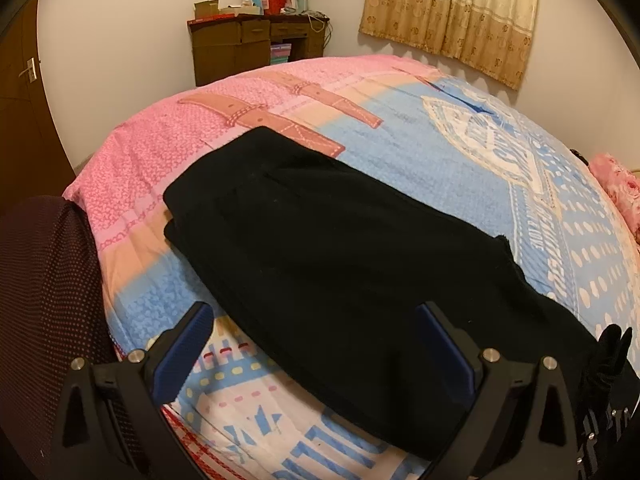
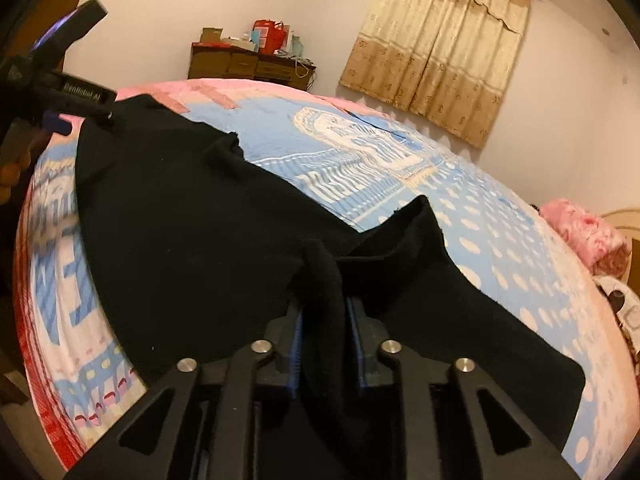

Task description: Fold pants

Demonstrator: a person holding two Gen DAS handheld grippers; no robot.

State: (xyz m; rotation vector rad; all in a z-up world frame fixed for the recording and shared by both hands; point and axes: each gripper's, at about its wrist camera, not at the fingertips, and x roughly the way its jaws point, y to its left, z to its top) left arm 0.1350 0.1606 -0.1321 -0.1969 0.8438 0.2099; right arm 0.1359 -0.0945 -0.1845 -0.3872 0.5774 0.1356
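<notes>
Black pants (image 1: 340, 248) lie spread across the bed, running from the far left toward the near right. My left gripper (image 1: 314, 320) is open just above their near edge, and its blue pads (image 1: 200, 324) stand wide apart with nothing pinched. In the right wrist view the pants (image 2: 180, 220) fill the middle. My right gripper (image 2: 324, 312) is shut on a raised ridge of the black cloth near a leg end. The left gripper (image 2: 56, 122) shows at the far upper left, over the other end of the pants.
The bed sheet (image 1: 460, 168) is pink and blue with a print. A pink pillow (image 2: 588, 236) lies at the right end. A wooden desk (image 1: 252, 44) with boxes stands at the far wall beside a curtain (image 1: 452, 12). A person's dark dotted clothing (image 1: 44, 300) is at the left.
</notes>
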